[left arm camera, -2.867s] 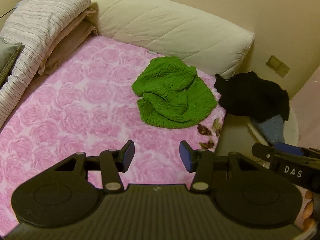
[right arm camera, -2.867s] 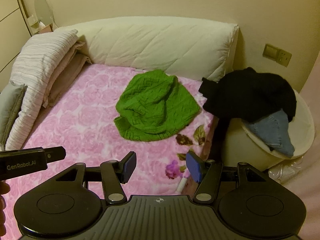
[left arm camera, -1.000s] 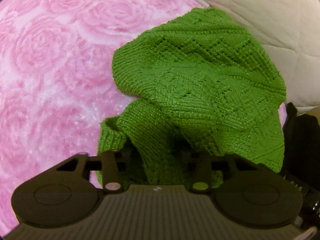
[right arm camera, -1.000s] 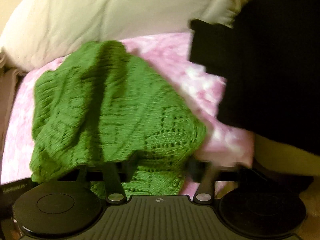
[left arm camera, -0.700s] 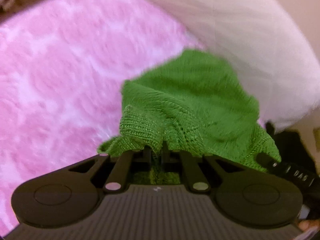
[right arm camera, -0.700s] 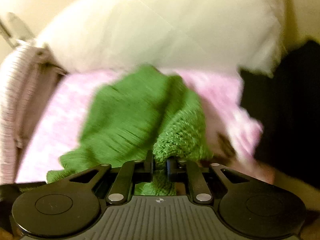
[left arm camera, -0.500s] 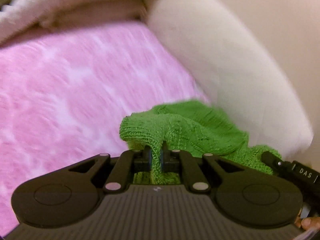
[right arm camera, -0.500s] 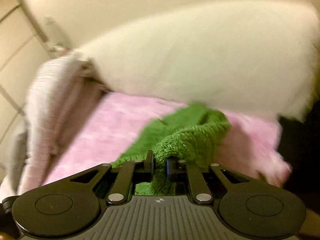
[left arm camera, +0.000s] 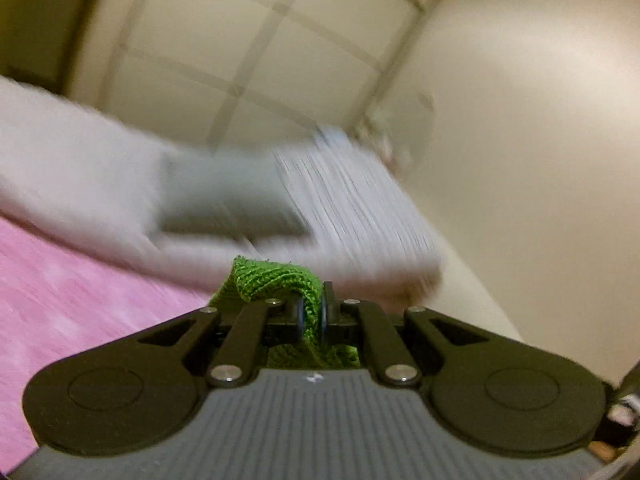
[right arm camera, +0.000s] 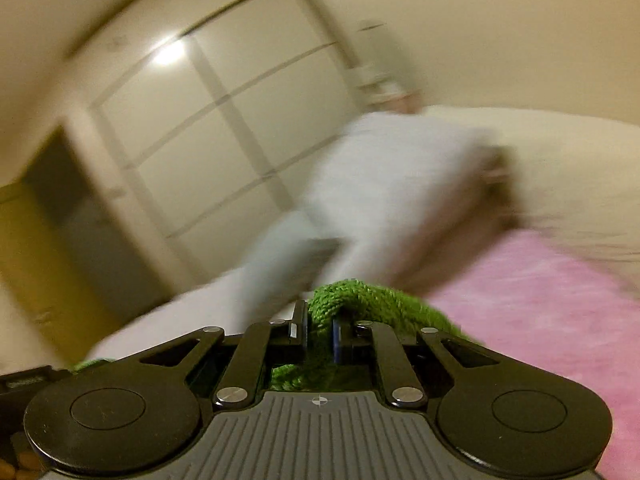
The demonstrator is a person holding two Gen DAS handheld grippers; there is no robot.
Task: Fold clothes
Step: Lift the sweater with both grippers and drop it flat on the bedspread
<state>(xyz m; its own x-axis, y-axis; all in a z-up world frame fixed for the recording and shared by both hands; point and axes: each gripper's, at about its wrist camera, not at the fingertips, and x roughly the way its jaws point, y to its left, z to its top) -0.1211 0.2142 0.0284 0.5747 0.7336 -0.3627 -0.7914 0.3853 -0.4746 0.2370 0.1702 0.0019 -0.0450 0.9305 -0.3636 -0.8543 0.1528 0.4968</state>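
Blurred cream wardrobe doors (left arm camera: 256,48) rise behind a pink bed (left arm camera: 60,300). Above the bed, the left tool (left arm camera: 311,316) is clamped on a fold of green knitted sweater (left arm camera: 276,278); the right tool (right arm camera: 320,334) is clamped on another bunch of it, over the pink cover.

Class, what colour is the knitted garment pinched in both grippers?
Green: the knitted sweater shows sharpest in the left wrist view.
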